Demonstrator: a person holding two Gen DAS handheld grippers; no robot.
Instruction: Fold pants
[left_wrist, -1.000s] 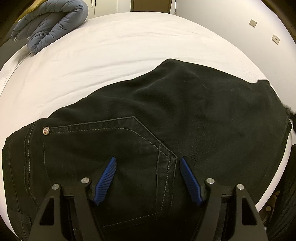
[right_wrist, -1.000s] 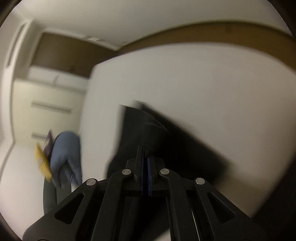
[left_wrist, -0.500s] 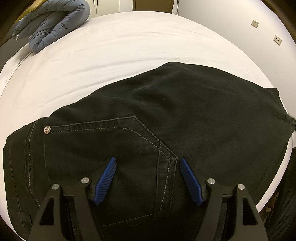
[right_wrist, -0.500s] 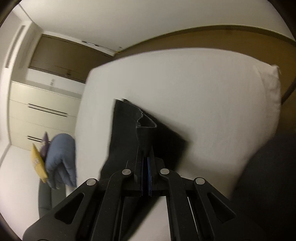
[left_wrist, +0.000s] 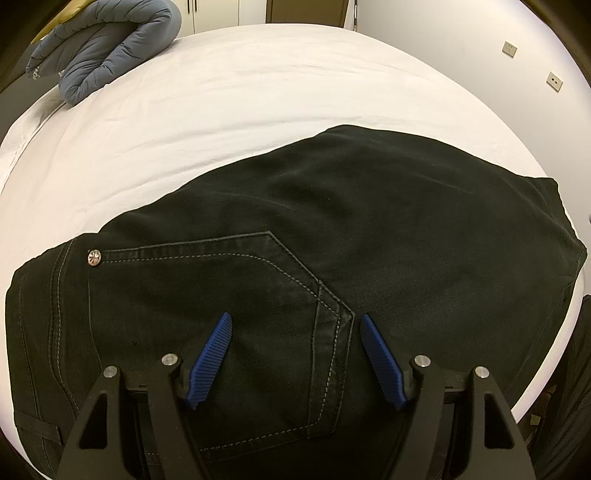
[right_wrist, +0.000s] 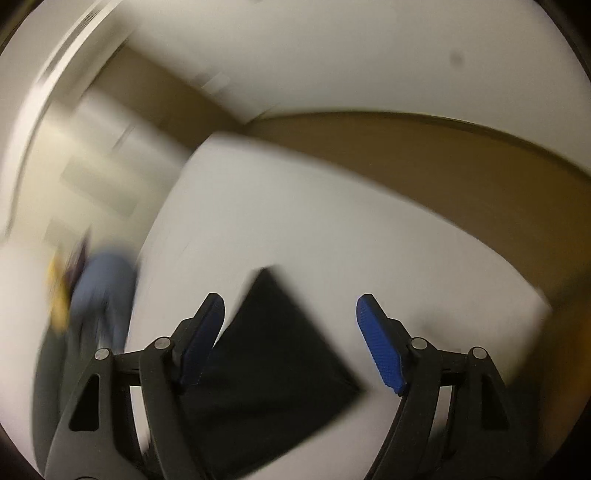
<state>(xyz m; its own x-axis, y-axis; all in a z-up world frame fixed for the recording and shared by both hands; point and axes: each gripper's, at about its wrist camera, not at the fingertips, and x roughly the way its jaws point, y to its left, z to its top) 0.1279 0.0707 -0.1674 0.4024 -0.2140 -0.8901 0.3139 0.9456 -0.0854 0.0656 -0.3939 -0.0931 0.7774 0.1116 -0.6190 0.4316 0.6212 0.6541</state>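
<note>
Both grippers, left (left_wrist: 293, 354) and right (right_wrist: 290, 341), gape wide, empty; right's just opened. Loose pants (left_wrist: 332, 258) near bed (left_wrist: 258, 92) edge could unfold.

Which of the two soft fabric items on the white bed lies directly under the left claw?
The black denim pants, back pocket beneath the open left claw; the grey-blue padded bundle lies at the bed's far corner.

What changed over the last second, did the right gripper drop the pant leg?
Yes. The right gripper, clamped on black fabric a moment ago, has just opened and let go; the pants now lie flat on the bed, their far corner settled. The right view is blurred. The left gripper stayed open over the back pocket.
</note>
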